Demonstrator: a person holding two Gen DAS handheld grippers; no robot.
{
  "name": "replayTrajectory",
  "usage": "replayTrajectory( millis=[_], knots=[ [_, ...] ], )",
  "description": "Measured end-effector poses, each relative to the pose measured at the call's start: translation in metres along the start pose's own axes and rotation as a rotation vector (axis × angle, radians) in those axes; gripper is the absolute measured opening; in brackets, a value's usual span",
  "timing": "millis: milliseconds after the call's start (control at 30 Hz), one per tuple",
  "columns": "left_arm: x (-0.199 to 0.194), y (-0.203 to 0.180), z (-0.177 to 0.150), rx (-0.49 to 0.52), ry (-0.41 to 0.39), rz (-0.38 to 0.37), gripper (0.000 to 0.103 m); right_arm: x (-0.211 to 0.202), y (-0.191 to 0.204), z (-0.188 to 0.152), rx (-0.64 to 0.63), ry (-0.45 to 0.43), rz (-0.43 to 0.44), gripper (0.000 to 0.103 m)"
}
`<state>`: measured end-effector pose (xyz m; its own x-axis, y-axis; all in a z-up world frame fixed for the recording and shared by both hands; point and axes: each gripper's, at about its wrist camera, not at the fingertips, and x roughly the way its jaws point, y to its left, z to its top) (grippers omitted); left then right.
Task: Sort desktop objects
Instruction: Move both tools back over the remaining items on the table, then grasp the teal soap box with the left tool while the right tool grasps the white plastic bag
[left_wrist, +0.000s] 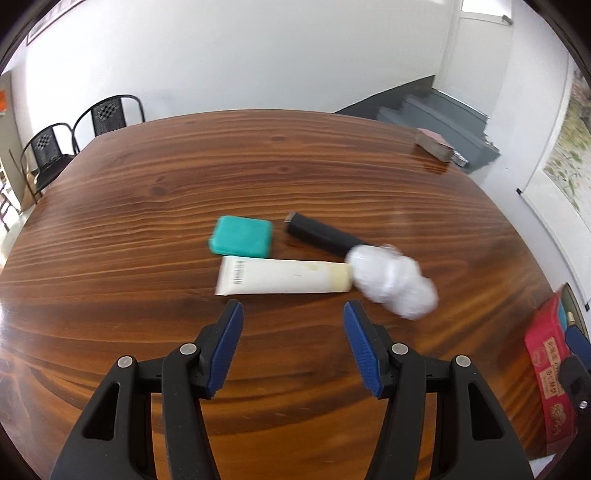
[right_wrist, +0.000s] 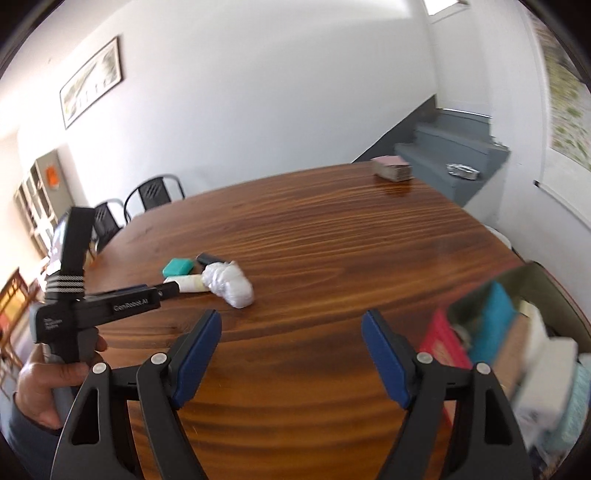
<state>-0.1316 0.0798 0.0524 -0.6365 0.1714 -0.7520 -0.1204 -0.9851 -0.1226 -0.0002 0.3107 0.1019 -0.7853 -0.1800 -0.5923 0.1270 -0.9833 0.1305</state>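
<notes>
Left gripper (left_wrist: 293, 314) released, empty, above the brown wooden table (left_wrist: 258, 166), just short of the white plastic tube (left_wrist: 282, 281). Right gripper (right_wrist: 291, 325) likewise released, empty.

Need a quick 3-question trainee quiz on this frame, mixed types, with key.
1. True or false: the left claw holds the white tube.
2. Which item touches the tube's cap end? A) teal case B) white plastic wad C) pink-topped stack
3. Fill in: the bin of sorted items sits to the ____ of the right claw.

Key: 1 false, open and empty. 2 B, the white plastic wad. 3 right.
</notes>
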Motion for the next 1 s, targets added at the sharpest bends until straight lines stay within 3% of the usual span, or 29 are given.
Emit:
replayTrajectory(
  millis=[167,400,733,1000],
  knots=[
    [0.007,0.017,0.005,-0.010,0.012,0.014,0.060,0.040,0.028,0.007,-0.066,0.040,0.039,0.082],
    [0.025,0.043,0.016,-0.067,0.041,-0.018,0.060,0.087,0.046,0.017,-0.065,0.084,0.080,0.082],
    [0.063,0.053,0.052,-0.098,0.064,-0.049,0.061,0.108,0.041,0.009,-0.064,0.128,0.087,0.082],
    [0.077,0.038,0.053,-0.025,0.067,0.019,0.061,0.111,0.047,0.012,-0.071,0.126,0.095,0.082]
  ],
)
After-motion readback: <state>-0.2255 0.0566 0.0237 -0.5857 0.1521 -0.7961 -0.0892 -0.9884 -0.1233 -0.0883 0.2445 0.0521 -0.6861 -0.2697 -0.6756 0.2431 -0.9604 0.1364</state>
